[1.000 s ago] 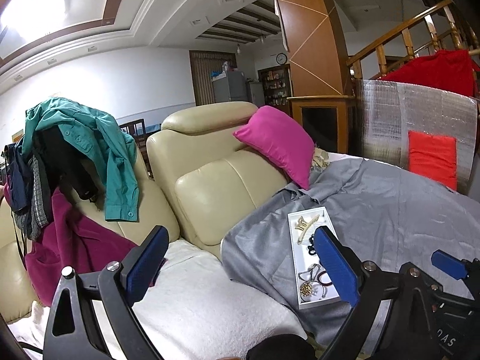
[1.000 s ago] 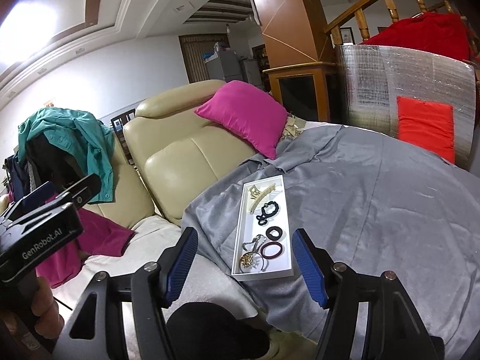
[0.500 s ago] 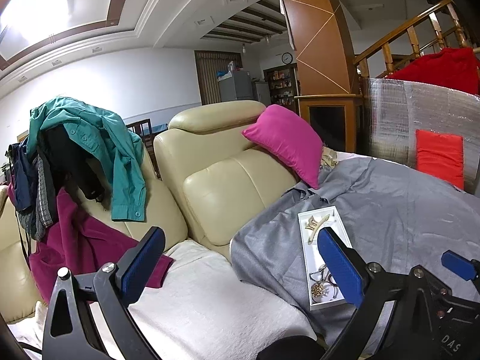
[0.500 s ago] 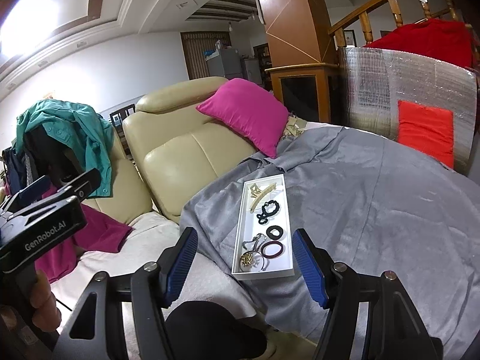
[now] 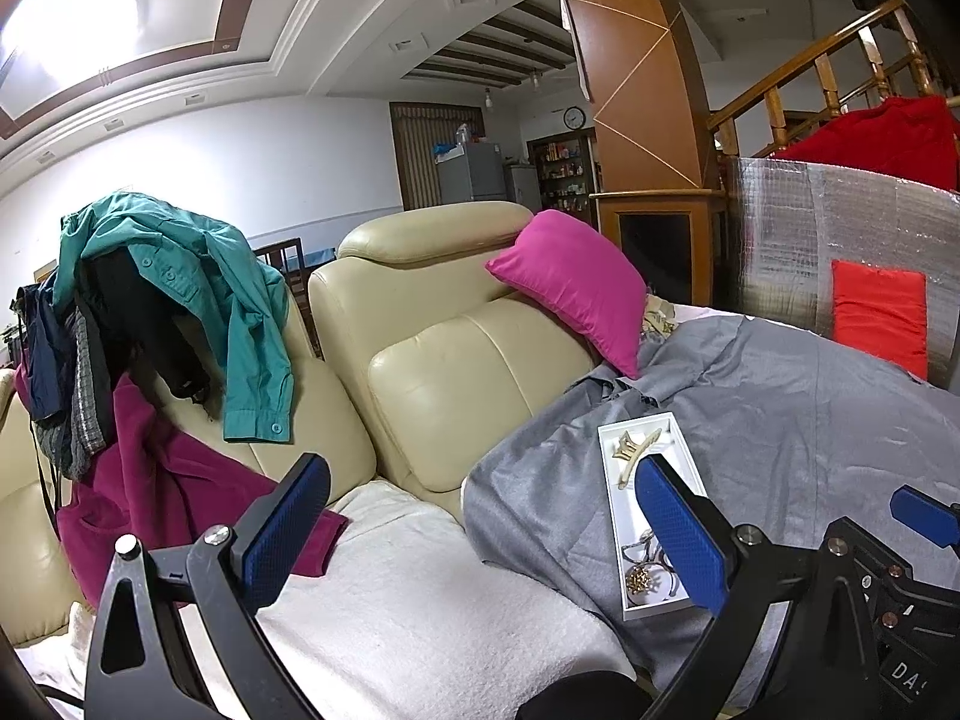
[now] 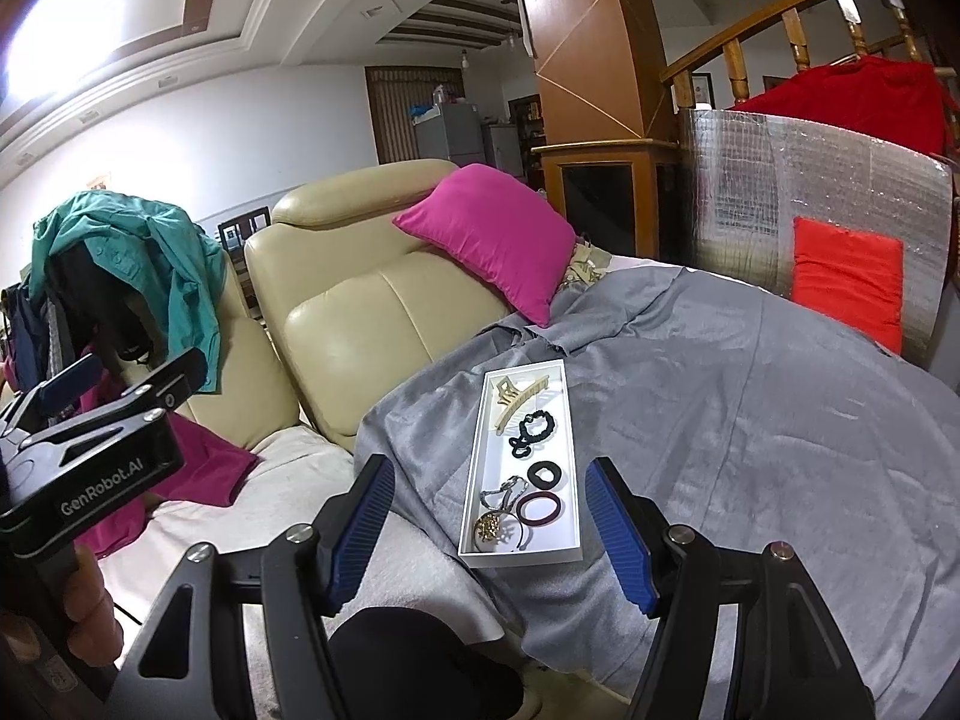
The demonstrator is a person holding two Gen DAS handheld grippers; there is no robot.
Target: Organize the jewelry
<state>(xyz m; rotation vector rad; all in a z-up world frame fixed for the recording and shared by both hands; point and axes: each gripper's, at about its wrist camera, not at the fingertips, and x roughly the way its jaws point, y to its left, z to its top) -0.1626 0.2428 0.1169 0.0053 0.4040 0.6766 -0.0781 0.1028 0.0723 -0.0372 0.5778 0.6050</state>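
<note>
The long white rectangular tray (image 6: 523,552) lies on the grey cloth (image 6: 750,420) draped over the seat, and everything else is placed from it. Inside it, from far end to near: a cream plastic claw clip (image 6: 517,397), a black beaded bracelet (image 6: 533,431), a small black hair ring (image 6: 545,474), a maroon hair band (image 6: 539,509), and a tangle of silver chain with a gold pendant (image 6: 498,510).

The right tool (image 6: 492,531) hovers just short of the tray's near end, its blue pads spread wide with nothing between them. The left tool (image 5: 480,534) hangs to the tray's left, also spread and empty.

The risks, as I judge them: the tray sits on soft, rumpled cloth near the seat's front edge, so a push on its near rim could tip or slide it off. The chain tangle may come up as one clump and drag the pendant or maroon band along. The thin bands lie flat and could slip out of a pinch.

Beyond the tray's far end, a magenta cushion (image 6: 489,237) leans on the beige leather sofa (image 6: 372,324). To the tray's left lies a white towel (image 5: 420,600), with a teal shirt (image 5: 198,300) heaped over the sofa back further on. To its right stands a silver foil panel (image 6: 780,204) bearing a red pad (image 6: 849,279), below a wooden stair railing (image 6: 780,30).
</note>
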